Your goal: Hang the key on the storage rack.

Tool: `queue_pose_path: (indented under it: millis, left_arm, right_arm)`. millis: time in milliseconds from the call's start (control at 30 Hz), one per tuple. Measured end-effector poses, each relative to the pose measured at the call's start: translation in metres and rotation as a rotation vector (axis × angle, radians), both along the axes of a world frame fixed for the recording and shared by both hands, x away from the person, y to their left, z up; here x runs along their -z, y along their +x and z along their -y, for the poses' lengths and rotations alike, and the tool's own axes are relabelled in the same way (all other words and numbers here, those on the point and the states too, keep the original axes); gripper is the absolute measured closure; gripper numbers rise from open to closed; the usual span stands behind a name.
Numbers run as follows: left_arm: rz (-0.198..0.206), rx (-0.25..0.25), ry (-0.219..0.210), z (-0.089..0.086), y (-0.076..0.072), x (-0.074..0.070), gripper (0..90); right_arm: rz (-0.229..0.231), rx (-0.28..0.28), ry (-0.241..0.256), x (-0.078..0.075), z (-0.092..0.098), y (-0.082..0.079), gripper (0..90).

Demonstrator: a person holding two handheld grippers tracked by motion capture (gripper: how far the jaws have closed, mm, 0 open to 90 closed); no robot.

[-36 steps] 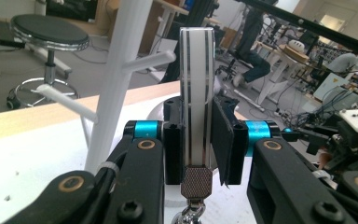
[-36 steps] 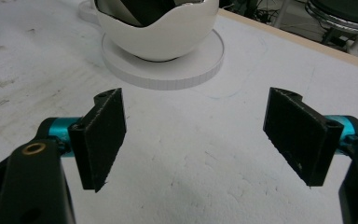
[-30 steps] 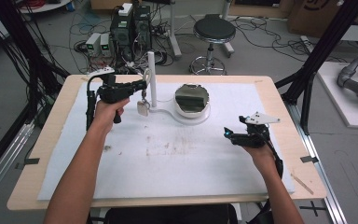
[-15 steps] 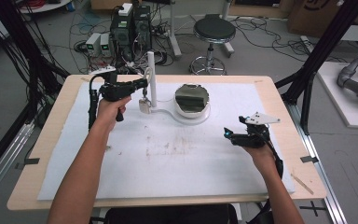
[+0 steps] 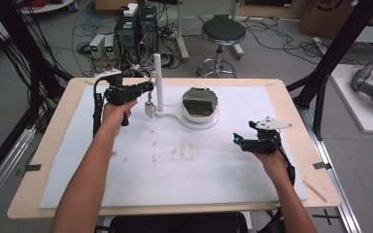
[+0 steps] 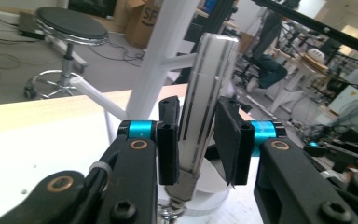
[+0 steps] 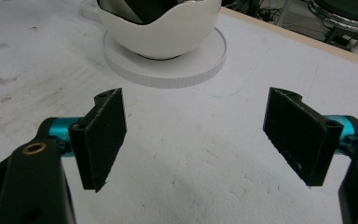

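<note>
We note the left gripper (image 6: 196,140) straddling the hanging silver tag (image 6: 204,93) beside the white post (image 5: 158,82), pads not quite clamped; right gripper (image 7: 200,135) wide apart over the table (image 5: 291,104).

The long silver metal tag (image 6: 205,107) looks shiny and smooth, with thin dark lines along it and a rough ridged metal cap at its lower end. The white plastic post (image 6: 156,60) beside it is smooth and matt. The left gripper (image 6: 196,140) has black jaws with dull, slightly grainy pads, shiny blue metal collars and glossy black plastic arms. The round white bowl (image 7: 161,30) is glossy. The white sheet (image 7: 191,154) on the pale wooden bench (image 5: 296,104) looks rough, crinkled and smudged.
</note>
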State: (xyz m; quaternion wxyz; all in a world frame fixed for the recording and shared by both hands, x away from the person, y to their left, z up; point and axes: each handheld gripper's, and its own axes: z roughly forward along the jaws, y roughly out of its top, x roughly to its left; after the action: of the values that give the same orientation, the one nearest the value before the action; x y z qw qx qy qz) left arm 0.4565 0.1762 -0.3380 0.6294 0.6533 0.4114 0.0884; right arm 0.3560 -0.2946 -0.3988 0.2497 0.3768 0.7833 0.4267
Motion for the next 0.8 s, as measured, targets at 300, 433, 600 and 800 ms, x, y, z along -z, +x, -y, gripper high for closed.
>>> queue_pose_path:
  millis: [300, 433, 600, 800]
  left_arm:
    - [0.032, -0.044, 0.029, -0.003, -0.002, -0.003, 66.4]
    - [0.04, -0.044, 0.049, -0.001, -0.003, -0.004, 65.4]
    - [0.052, -0.033, 0.071, 0.005, -0.004, -0.004, 64.2]
    - [0.084, -0.045, 0.115, 0.013, -0.005, -0.004, 55.7]
  right_arm:
    - [0.001, -0.004, -0.003, 0.0, -0.001, 0.0, 21.7]
    - [0.003, -0.003, -0.004, 0.0, 0.0, 0.0, 21.7]
    - [0.003, -0.006, -0.011, 0.0, -0.001, 0.0, 21.7]
    - [0.0, -0.006, -0.009, 0.001, -0.001, 0.0, 21.7]
